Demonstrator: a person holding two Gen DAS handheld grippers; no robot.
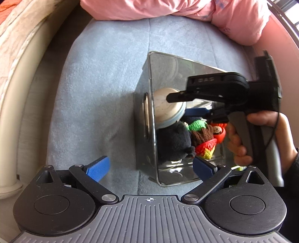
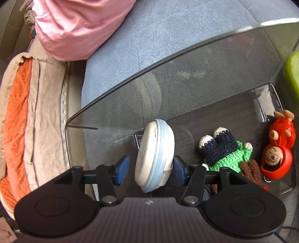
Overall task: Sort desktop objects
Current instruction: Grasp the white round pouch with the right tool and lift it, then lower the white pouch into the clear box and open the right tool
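A round, zippered white pouch (image 2: 154, 156) is seen between the spread pads of the right gripper (image 2: 151, 169), low centre, above the smoky transparent box (image 2: 186, 97); only the left view shows the left gripper (image 1: 149, 166) spread wide at the box edge.

Blue blanket (image 1: 97, 78) bears a clear bin (image 1: 149, 115) and pink bedding (image 1: 168, 9).

We see a clear smoky plastic bin (image 2: 186, 78) centre-right of frame. Inside it: a white round zip pouch (image 2: 154, 155) on edge, lower centre; a green-navy crochet frog (image 2: 224, 149) and an upside-down red figurine (image 2: 278, 147) at right.
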